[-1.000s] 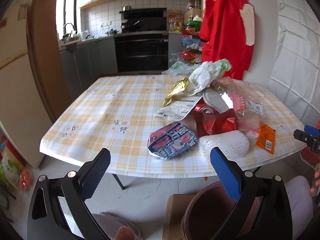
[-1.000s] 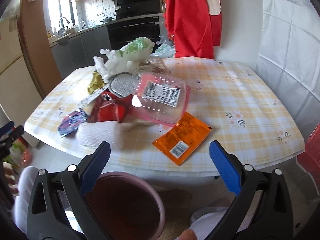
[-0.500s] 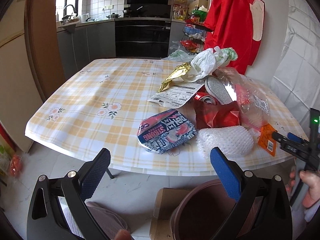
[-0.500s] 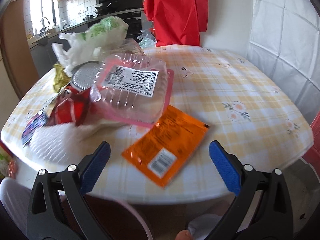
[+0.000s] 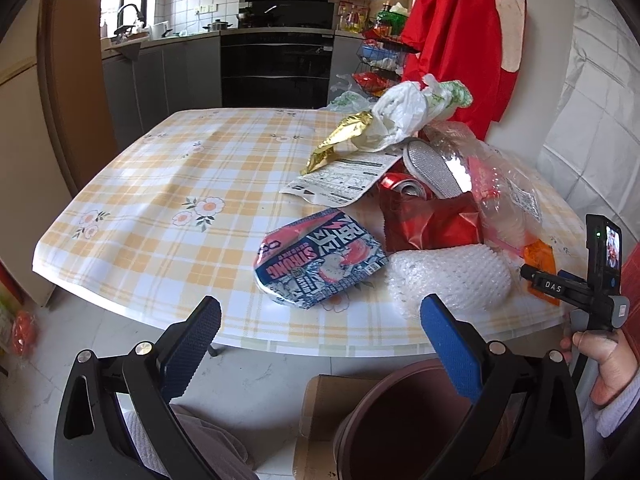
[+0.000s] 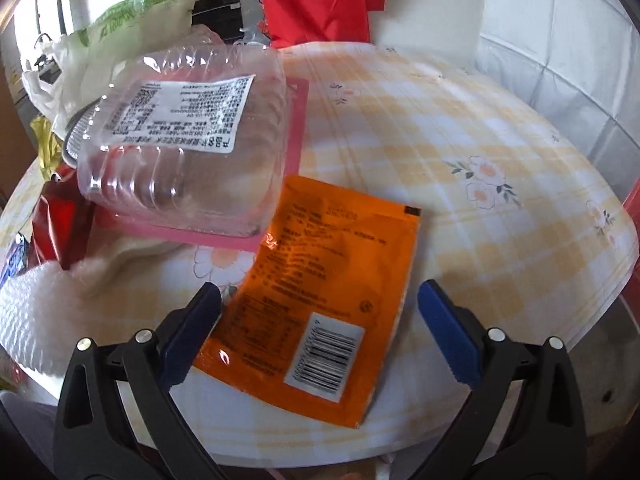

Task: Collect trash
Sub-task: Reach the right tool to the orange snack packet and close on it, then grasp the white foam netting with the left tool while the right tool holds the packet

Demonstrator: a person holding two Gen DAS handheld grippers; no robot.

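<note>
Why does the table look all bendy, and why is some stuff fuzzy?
Left wrist view: the fisheye lens curves the table edge, and the silver foil shines with glare. Right wrist view: the orange packet is sharp, while the clear plastic box and green-printed bag look soft.

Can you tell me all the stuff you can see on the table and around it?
orange packet: one, orange, near table edge, between the right gripper's open fingers
clear plastic box: one, see-through with white label, on a pink sheet
white foam net: one, white, near edge
blue and pink wrapper: one, flat, left of the foam net
red foil bag: one, red, mid pile
red can: one, behind the foil bag
gold wrapper: one, gold
white plastic bag: one, top of pile
table: one, yellow checked cloth
bin: one, brown, on floor below
left gripper: open
right gripper: open
hand: one, holding right gripper
</note>
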